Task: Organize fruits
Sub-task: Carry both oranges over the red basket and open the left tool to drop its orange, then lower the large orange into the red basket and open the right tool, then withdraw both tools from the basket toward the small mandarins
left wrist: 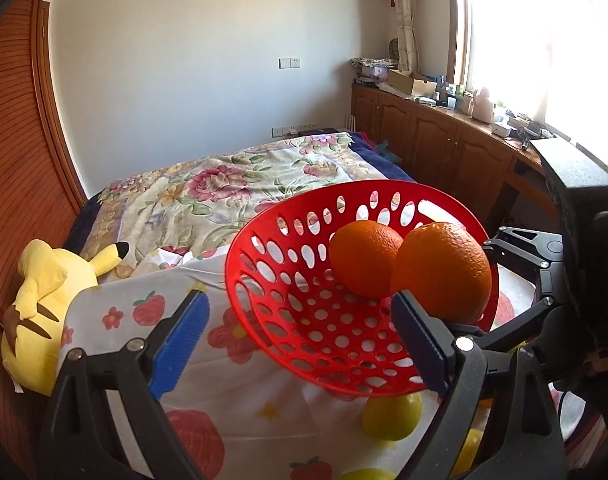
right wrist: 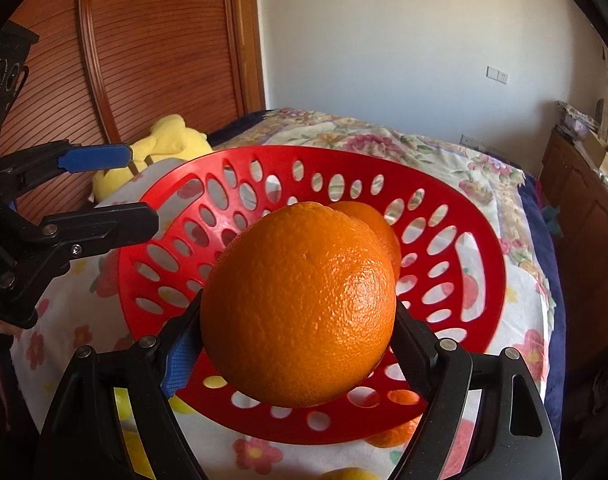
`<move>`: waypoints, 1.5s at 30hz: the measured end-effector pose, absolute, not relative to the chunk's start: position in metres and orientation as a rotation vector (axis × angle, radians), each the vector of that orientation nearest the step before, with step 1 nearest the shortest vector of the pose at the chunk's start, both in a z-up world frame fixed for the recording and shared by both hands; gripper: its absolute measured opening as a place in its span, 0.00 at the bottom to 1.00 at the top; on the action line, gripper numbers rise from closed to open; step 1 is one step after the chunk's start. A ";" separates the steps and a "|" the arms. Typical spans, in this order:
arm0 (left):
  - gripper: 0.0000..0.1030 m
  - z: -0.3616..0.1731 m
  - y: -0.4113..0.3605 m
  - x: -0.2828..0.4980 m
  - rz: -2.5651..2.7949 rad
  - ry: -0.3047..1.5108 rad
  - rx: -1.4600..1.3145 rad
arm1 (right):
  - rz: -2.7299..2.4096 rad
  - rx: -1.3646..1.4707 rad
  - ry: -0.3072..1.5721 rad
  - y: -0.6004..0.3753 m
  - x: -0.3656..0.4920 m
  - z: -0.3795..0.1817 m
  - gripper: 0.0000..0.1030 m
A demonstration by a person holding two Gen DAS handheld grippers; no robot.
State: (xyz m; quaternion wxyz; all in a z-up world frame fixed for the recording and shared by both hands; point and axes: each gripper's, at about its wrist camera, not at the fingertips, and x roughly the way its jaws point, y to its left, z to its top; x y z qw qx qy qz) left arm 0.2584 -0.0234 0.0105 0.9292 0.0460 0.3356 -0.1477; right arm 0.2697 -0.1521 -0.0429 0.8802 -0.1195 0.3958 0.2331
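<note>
Right gripper (right wrist: 299,350) tilts down over the red basket (right wrist: 484,240), its jaws wide and clamped on a big orange (right wrist: 299,304), one pad on either flank. Beyond its fingertips a second orange (right wrist: 378,224) lies in the basket. Left gripper (left wrist: 299,340) angles down beside it, jaws wide with nothing between them; the basket rim sits just past its fingertips, yellow fruit (left wrist: 392,416) beneath.

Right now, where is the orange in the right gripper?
The held orange sits between the right gripper pads, over the red basket's near rim, beside the second orange.
</note>
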 end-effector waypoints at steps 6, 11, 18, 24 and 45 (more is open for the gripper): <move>0.90 0.010 -0.013 0.249 -0.300 0.682 0.080 | 0.483 -0.269 0.850 -0.138 0.272 -0.051 0.83; 0.90 0.010 -0.004 0.243 -0.294 0.678 0.068 | 0.462 -0.268 0.862 -0.133 0.274 -0.056 0.83; 0.90 0.010 0.004 0.231 -0.293 0.670 0.058 | 0.428 -0.251 0.875 -0.128 0.281 -0.062 0.83; 0.90 0.011 0.008 0.221 -0.295 0.667 0.052 | 0.415 -0.224 0.795 -0.130 0.279 -0.036 0.86; 0.90 -0.027 0.006 0.143 -0.318 0.667 -0.015 | 0.338 -0.151 0.680 -0.187 0.147 -0.023 0.80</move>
